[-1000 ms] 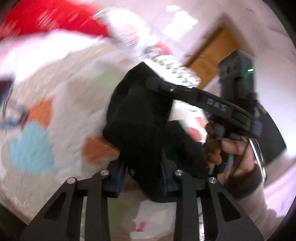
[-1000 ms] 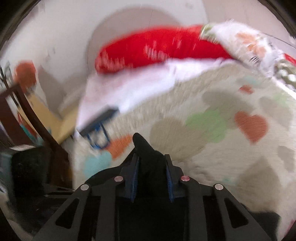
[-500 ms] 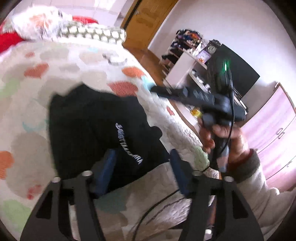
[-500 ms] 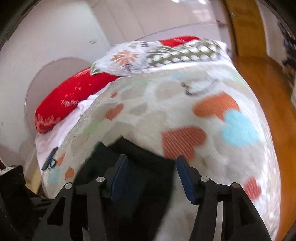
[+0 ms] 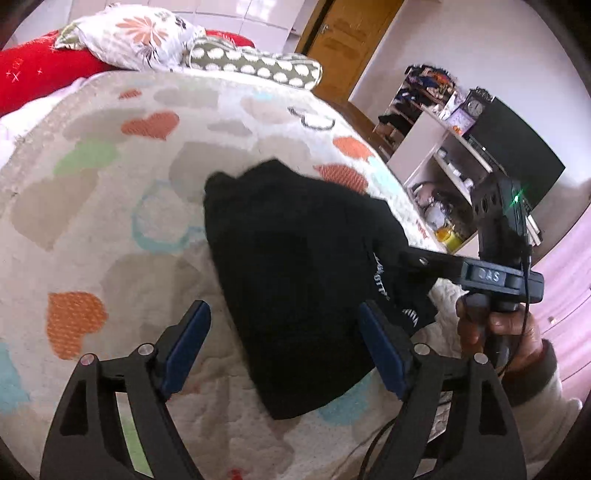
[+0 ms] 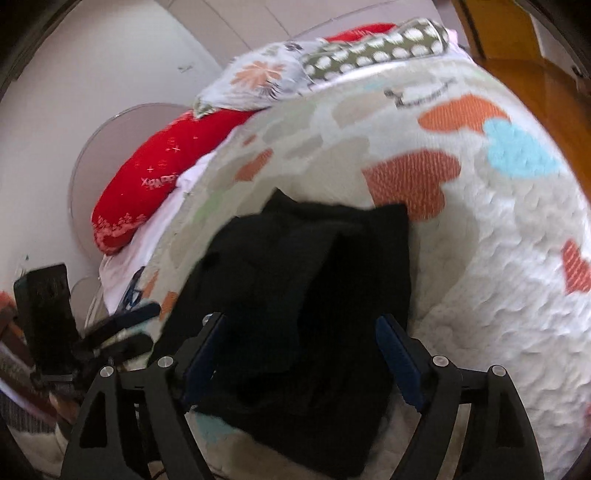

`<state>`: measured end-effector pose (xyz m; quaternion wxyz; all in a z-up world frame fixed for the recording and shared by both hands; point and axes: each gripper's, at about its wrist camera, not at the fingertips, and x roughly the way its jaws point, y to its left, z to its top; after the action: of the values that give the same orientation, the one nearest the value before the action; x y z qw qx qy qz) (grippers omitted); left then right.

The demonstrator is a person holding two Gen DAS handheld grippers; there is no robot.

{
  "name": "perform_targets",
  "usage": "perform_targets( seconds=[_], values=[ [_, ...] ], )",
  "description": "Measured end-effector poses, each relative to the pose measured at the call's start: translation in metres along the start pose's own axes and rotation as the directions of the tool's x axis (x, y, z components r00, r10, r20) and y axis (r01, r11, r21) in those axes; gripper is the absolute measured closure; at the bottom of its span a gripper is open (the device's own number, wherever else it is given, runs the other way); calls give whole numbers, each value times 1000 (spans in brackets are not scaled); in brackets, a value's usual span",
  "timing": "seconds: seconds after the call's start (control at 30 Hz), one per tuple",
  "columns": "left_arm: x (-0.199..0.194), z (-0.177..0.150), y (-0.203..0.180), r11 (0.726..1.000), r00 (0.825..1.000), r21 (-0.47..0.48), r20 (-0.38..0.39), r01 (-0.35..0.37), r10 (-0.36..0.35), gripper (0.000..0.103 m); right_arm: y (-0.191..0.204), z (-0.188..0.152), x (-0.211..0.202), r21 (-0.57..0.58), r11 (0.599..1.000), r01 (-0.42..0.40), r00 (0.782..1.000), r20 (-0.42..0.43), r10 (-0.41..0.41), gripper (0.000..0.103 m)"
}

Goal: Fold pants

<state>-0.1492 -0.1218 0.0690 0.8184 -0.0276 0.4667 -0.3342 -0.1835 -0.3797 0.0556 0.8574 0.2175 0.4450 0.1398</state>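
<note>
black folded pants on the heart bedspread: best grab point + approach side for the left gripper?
Take the near edge of the black folded fabric pants, where the layers stack thick beside the white lettering. Come from the near side with the left gripper, whose jaws, just opened with nothing pinched, already straddle that edge. The far corner looks thin and flat on the heart-patterned bedspread.

Black pants (image 5: 295,266), plain apart from small white lettering (image 5: 380,280) along one edge, too blurred to read. Cream quilted bedspread (image 5: 110,229) scattered with hearts in orange, pale blue, light green and beige. Red pillow (image 6: 147,177) sprinkled with white stars and a white border motif. White pillow (image 5: 129,33) printed with orange flowers. Olive-grey cushion (image 5: 255,66) covered in white dots. Black left gripper (image 5: 284,339) and black right gripper (image 6: 301,354), both with blue pads on the fingers (image 5: 186,343). Honey-brown wooden door (image 5: 351,40). Possibly pink drawers (image 5: 569,295) at the frame's edge.
</note>
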Motion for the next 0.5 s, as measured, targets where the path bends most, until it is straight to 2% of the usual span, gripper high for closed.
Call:
perform_targets(
  seconds=[0.03, 0.07, 0.1, 0.17, 0.3, 0.4, 0.47, 0.5],
  values=[
    [2, -1, -2, 1000, 1000, 5, -6, -4, 4, 21, 1, -1, 3, -2, 1000, 4, 1000, 4, -4, 30],
    [2, -2, -5, 1000, 1000, 11, -9, -5, 5, 21, 5, -1, 3, -28, 1000, -7, 1000, 7, 7, 59],
    [0, -2, -8, 1000, 1000, 19, -6, -6, 6, 21, 13, -1, -1, -66, 998, -10, 1000, 17, 11, 72],
    [-9, 1, -15, 999, 1000, 43, 20, -14, 13, 21, 29, 0, -15, -153, 988, 10, 998, 70, 1, 83],
    [-17, 10, -28, 998, 997, 70, 71, 1, -6, 21, 43, 1, -44, -239, 969, 59, 992, 126, -29, 88],
    [0, 10, -37, 996, 999, 85, 34, 2, -5, 21, 25, -1, -55, -188, 977, 104, 986, 147, -77, 88],
    [19, 6, -39, 996, 1000, 89, -10, -1, 2, 21, 6, -5, -47, -134, 982, 132, 987, 114, -117, 87],
    [25, 4, -38, 997, 1000, 81, -26, -9, 11, 21, -3, -8, -38, -118, 984, 134, 989, 83, -125, 83]
  ],
)
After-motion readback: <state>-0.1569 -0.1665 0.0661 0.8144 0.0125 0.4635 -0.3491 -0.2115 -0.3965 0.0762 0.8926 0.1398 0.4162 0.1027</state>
